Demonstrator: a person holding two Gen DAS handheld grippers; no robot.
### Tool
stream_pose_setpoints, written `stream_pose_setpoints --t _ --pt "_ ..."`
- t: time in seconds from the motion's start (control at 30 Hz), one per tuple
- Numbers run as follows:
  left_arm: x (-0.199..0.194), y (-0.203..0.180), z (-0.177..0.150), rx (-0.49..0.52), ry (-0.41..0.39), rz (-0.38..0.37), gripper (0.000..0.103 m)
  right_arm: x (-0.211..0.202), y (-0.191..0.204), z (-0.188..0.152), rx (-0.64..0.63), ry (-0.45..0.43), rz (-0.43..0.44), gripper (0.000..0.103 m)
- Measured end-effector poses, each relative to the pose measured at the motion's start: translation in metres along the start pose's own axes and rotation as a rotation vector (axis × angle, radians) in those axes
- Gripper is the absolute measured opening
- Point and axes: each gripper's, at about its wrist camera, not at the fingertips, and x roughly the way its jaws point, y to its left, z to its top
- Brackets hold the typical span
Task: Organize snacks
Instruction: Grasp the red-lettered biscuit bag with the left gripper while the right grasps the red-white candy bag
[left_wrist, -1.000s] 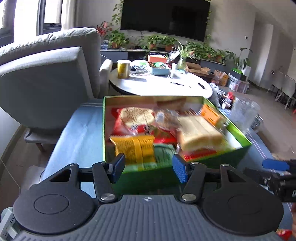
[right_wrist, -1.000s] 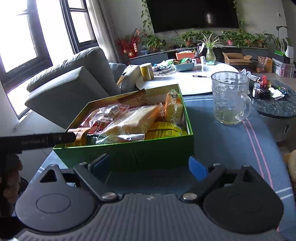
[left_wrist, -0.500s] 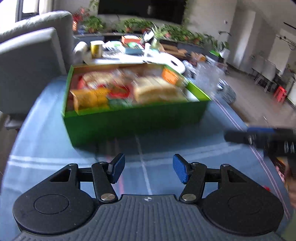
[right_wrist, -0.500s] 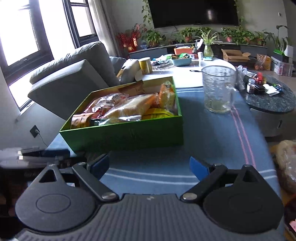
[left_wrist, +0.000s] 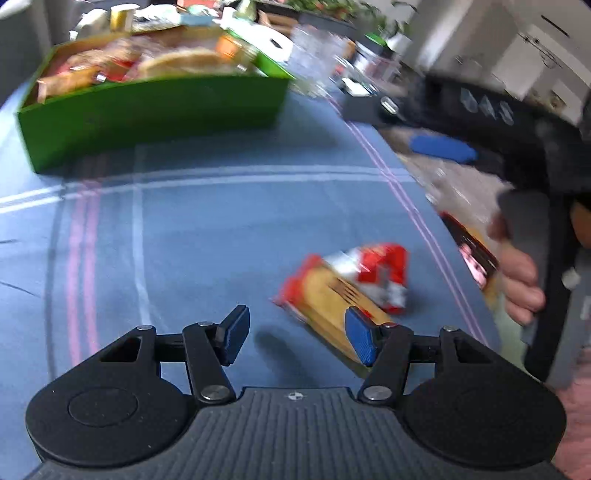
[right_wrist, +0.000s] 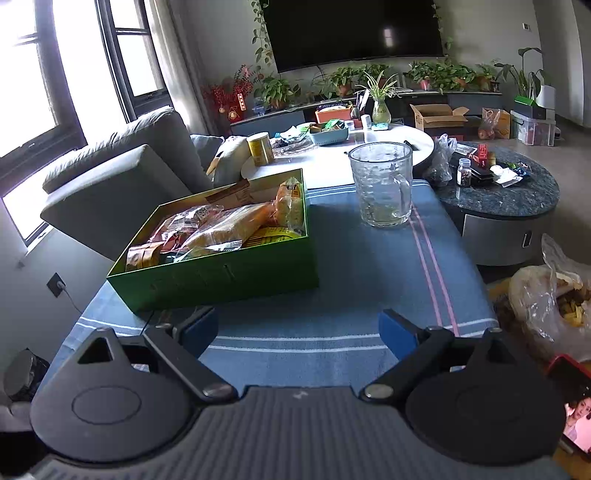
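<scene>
Bench (left_wrist: 207, 229): green box (left_wrist: 147, 107), upper left, already heaped, so overflow is likely. Snack packet (left_wrist: 343, 284), lower right; my left claw (left_wrist: 295, 338), spread and empty, is off-centre and may shove it. Right claw (right_wrist: 297, 328) spread, idle.

Home living room, grey sofa (right_wrist: 122, 177), wall television (right_wrist: 354, 31), potted plants (right_wrist: 439, 72), window (right_wrist: 51, 70)

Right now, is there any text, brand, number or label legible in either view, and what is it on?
None can be read.
Red-and-yellow snack packet: print blurred.
Packets in the green box: labels too small.
Yellow can: print too small.
Red ornament: characters unreadable.
</scene>
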Motion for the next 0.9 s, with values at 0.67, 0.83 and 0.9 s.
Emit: stream_pose_setpoints --t 0.67,0.83,0.9 --pt "0.034 -0.041 0.008 0.037 0.057 -0.037 0.055 -0.019 -0.035 -0.014 0.018 0.022 0.126 0.085" --pt "0.035 -0.033 0.016 0.056 0.003 0.038 0.056 -0.02 -0.034 -0.026 -0.067 0.047 0.107 0.085" --pt "0.036 -0.022 0.02 0.058 -0.033 0.103 0.058 -0.02 -0.035 -0.032 -0.089 0.062 0.104 0.085"
